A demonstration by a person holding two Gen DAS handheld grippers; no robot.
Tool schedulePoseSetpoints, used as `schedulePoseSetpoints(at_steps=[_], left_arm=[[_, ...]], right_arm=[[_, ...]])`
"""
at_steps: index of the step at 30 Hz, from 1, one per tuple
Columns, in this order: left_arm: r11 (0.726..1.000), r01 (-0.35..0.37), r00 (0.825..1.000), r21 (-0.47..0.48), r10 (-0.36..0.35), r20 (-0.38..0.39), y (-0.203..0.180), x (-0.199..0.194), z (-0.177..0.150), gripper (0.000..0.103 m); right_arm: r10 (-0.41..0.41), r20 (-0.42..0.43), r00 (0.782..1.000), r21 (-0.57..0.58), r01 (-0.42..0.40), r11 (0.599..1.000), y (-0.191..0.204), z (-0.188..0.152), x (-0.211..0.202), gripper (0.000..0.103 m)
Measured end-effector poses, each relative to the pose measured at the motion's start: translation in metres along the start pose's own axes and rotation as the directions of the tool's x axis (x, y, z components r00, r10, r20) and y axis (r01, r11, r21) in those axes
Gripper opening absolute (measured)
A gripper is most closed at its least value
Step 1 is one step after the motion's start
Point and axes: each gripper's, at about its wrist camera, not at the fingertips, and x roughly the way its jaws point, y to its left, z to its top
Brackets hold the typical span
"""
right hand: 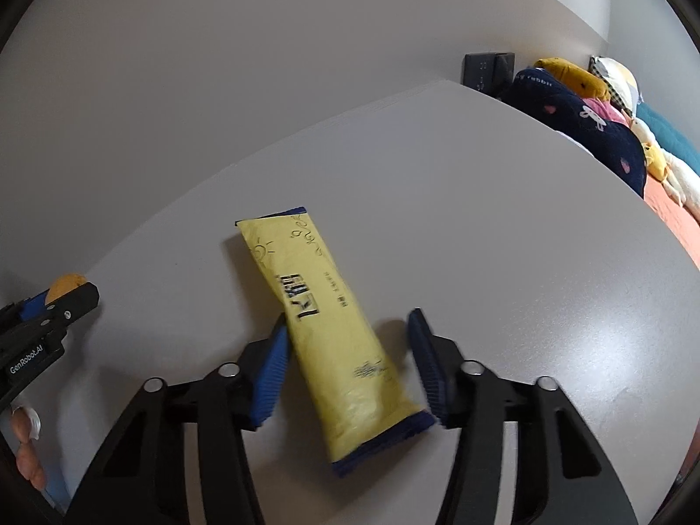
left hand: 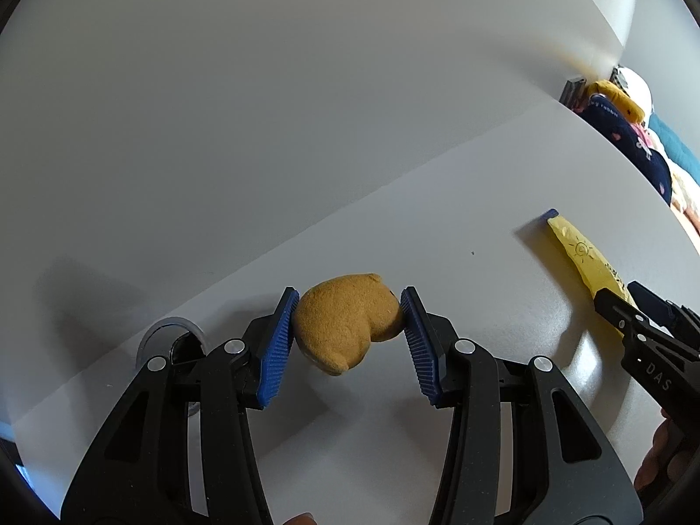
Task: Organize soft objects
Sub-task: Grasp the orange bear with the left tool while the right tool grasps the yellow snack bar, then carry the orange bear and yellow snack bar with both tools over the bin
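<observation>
Grey table [left hand: 459, 227]; pile of soft things [right hand: 612, 131] beyond its edge

left wrist: close, low over table [left hand: 481, 201], facing 12 o'clock wall | right wrist: same, close | shared: yellow pouch [right hand: 323, 315], plush pile [left hand: 630, 140] at 2 o'clock

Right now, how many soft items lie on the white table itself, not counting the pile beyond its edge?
2: a tan plush toy between the left gripper pads, and a yellow pouch between the open right gripper fingers. Others may lie out of frame.
</observation>
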Motion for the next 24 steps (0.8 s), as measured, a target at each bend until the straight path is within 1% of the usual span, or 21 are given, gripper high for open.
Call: schedulePoseSetpoints(at_steps=[1, 2, 8, 12, 13, 24], left_arm=[[1.0, 0.001, 1.0, -0.001, -0.001, 0.001, 0.0, -0.001, 0.0, 0.047], [1.0, 0.004, 1.0, 0.0, -0.004, 0.001, 0.0, -0.001, -0.001, 0.047], [1.0, 0.013, 1.0, 0.015, -0.013, 0.009, 0.003, -0.009, -0.006, 0.047], [0.999, 0.024, 1.0, 0.03, -0.024, 0.014, 0.003, -0.016, -0.01, 0.047], [0.999, 0.026, 1.0, 0.035, -0.026, 0.014, -0.003, -0.013, -0.008, 0.047], [0.992, 0.029, 0.999, 0.127, -0.034, 0.038, -0.027, -0.029, -0.021, 0.047]], right_arm=[[-0.003, -0.001, 1.0, 0.0, 0.003, 1.0, -0.001, 0.0, 0.0, 0.044], [-0.008, -0.001, 1.0, 0.001, 0.008, 1.0, -0.002, -0.001, -0.001, 0.04], [0.0, 0.01, 1.0, 0.028, -0.001, 1.0, -0.015, -0.007, -0.013, 0.034], [0.012, 0.037, 0.999, 0.059, -0.014, 0.998, -0.031, -0.01, -0.028, 0.034], [0.011, 0.043, 0.999, 0.063, -0.013, 0.998, -0.035, -0.01, -0.031, 0.034], [0.02, 0.079, 0.997, 0.126, -0.029, 0.992, -0.068, -0.023, -0.064, 0.034]])
